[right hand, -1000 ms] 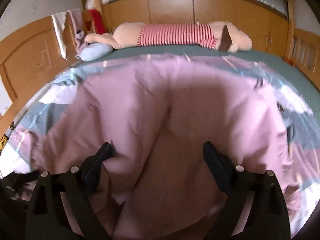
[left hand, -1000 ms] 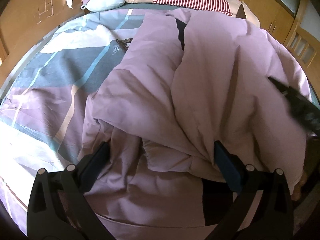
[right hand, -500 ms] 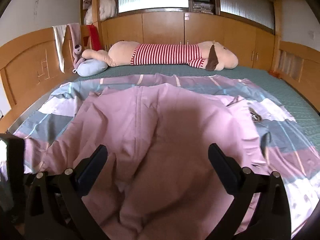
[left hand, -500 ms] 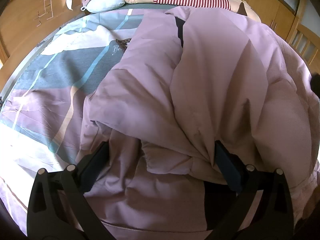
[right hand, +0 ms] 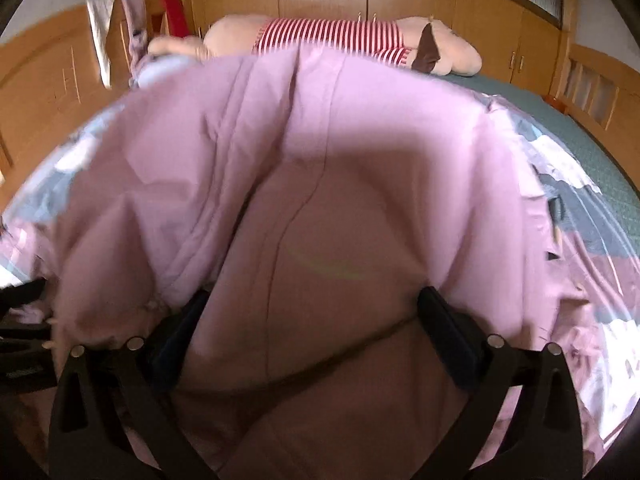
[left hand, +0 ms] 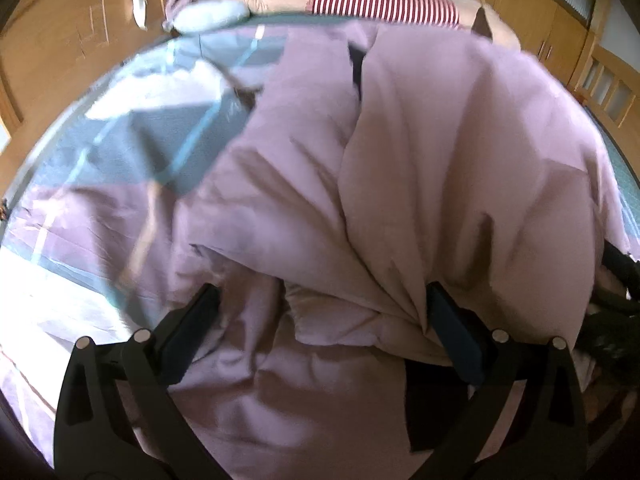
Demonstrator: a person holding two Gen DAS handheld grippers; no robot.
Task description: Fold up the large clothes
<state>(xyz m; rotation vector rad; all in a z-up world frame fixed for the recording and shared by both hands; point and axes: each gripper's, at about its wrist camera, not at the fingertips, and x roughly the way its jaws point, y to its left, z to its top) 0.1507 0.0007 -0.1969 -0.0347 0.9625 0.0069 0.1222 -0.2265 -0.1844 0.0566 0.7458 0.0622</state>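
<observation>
Folding looks mid-way: the pink garment (left hand: 420, 184) lies bunched across the near half of the bed (left hand: 120, 152), over a patterned bedspread, with a striped plush toy (right hand: 332, 36) along the far edge.

Left gripper (left hand: 320, 320): jaws stand wide apart, cloth heaped between them; the right pad touches a gathered pleat, but nothing is pinched. Right gripper (right hand: 312, 320): jaws spread at their widest, a smooth swell of fabric between and beneath them, also not pinched (the picture is blurred, so fine contact is hard to judge).

Pose: both grippers tilt steeply down toward the cloth from the near side, fingers roughly level with each other, the right one to the right of the left over the same heap.

Doing the step well, as I judge it: find a true edge or seam, not a random bulge; close on a single layer pair; take matching points with both sides so the fold lands square; lift enough to clear the wrinkles before laying over.
</observation>
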